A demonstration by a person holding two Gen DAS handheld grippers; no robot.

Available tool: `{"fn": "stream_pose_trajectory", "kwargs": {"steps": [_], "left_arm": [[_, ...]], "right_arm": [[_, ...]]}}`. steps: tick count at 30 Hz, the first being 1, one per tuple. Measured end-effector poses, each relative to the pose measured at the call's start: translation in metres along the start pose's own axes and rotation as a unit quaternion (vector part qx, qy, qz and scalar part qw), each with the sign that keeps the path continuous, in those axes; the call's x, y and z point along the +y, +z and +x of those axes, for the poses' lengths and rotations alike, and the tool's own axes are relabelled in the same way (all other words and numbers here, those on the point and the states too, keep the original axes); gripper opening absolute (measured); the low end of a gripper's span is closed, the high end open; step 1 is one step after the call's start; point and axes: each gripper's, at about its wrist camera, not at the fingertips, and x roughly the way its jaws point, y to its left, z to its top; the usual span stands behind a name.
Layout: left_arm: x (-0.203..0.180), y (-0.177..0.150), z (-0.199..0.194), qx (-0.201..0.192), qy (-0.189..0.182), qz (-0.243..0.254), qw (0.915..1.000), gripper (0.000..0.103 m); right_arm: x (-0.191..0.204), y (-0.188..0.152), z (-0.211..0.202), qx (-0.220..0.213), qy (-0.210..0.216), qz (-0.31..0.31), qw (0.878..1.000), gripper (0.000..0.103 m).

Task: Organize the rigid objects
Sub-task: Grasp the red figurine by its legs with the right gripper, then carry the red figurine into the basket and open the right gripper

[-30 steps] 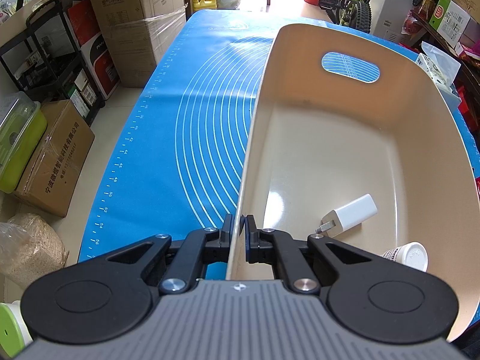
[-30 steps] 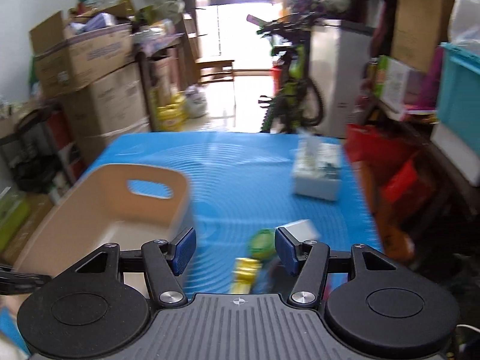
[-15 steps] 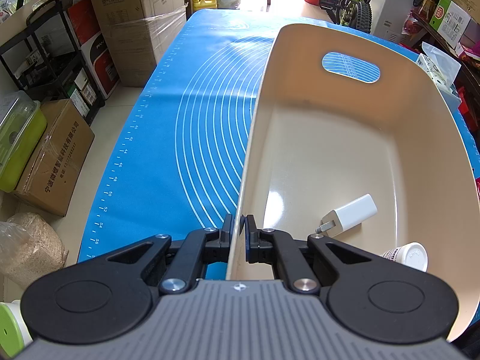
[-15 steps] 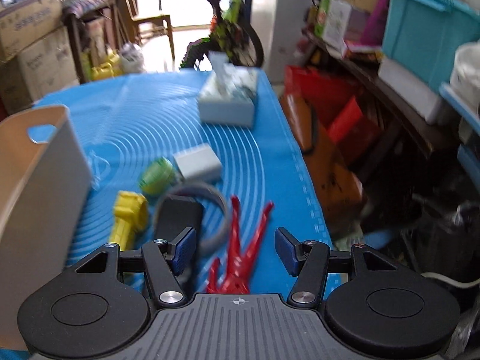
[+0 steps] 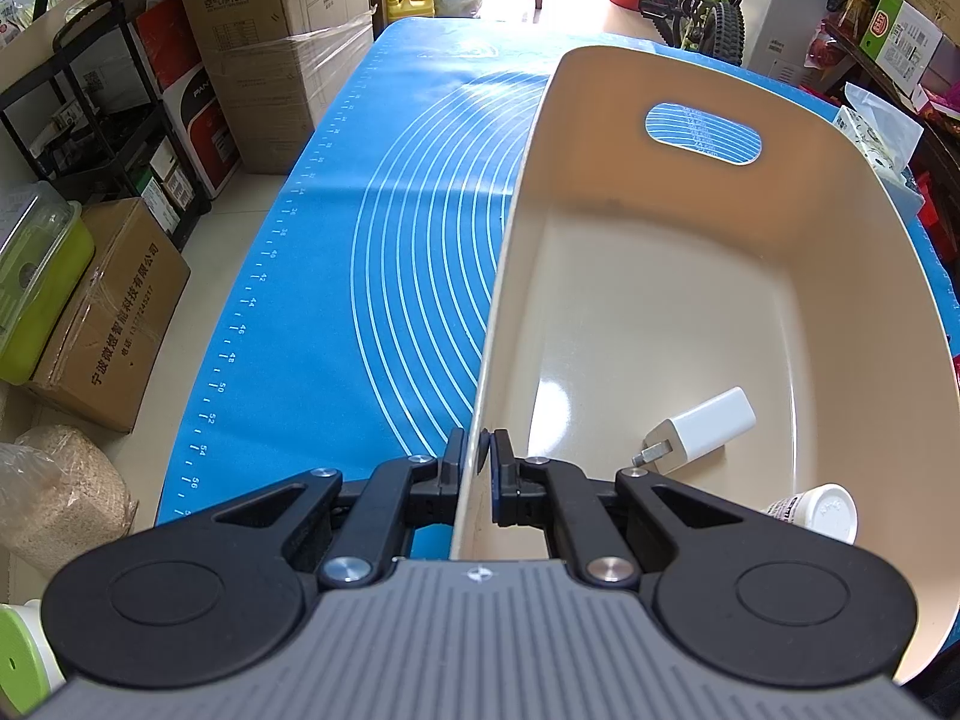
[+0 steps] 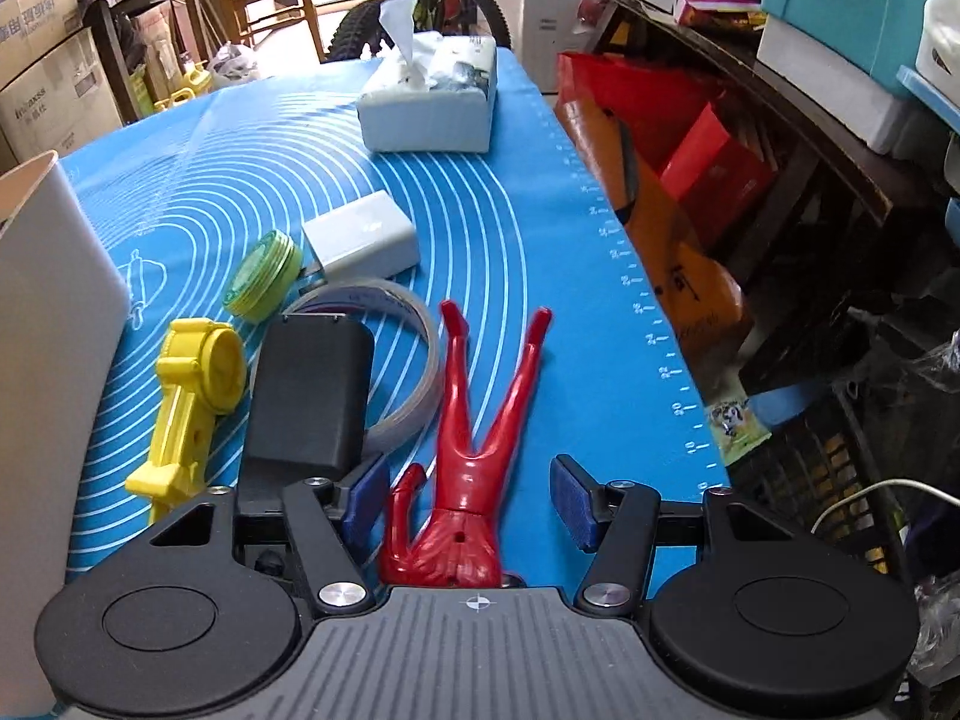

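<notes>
The left gripper (image 5: pixel 478 468) is clamped on the near rim of the cream bin (image 5: pixel 852 252), which holds a white charger (image 5: pixel 705 429) and what looks like a small white-capped bottle (image 5: pixel 819 510). The right gripper (image 6: pixel 468 504), fingers apart, straddles a red figure (image 6: pixel 471 456) on the blue mat (image 6: pixel 516 222).

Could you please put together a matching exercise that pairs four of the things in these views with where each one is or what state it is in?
Things:
1. white charger
2. red figure
3. left gripper
4. tissue box

Places or states:
A. at the far end of the blue mat
B. lying on the floor of the cream bin
C. clamped on the bin's wall
D. lying between the open right gripper fingers

Pairs: 1-B, 2-D, 3-C, 4-A
</notes>
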Motion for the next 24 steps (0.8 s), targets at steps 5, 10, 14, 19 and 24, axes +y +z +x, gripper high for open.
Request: {"fn": "stream_pose_trajectory", "kwargs": {"steps": [5, 10, 14, 19, 24], "left_arm": [[0.0, 0.0, 0.0, 0.0, 0.0, 0.0, 1.0, 0.009], [0.0, 0.0, 0.0, 0.0, 0.0, 0.0, 1.0, 0.009], [0.0, 0.0, 0.0, 0.0, 0.001, 0.0, 1.0, 0.009], [0.0, 0.0, 0.0, 0.0, 0.001, 0.0, 1.0, 0.009], [0.0, 0.0, 0.0, 0.0, 0.001, 0.0, 1.0, 0.009]], "right_arm": [[0.006, -0.003, 0.003, -0.007, -0.001, -0.016, 1.0, 0.052], [0.009, -0.006, -0.001, -0.02, -0.025, -0.022, 0.999, 0.045], [0.002, -0.007, -0.009, -0.038, -0.017, -0.01, 0.999, 0.045], [-0.002, -0.006, -0.018, -0.054, -0.016, -0.006, 0.998, 0.044], [-0.004, -0.003, -0.038, -0.083, -0.01, -0.003, 0.996, 0.044]]}}
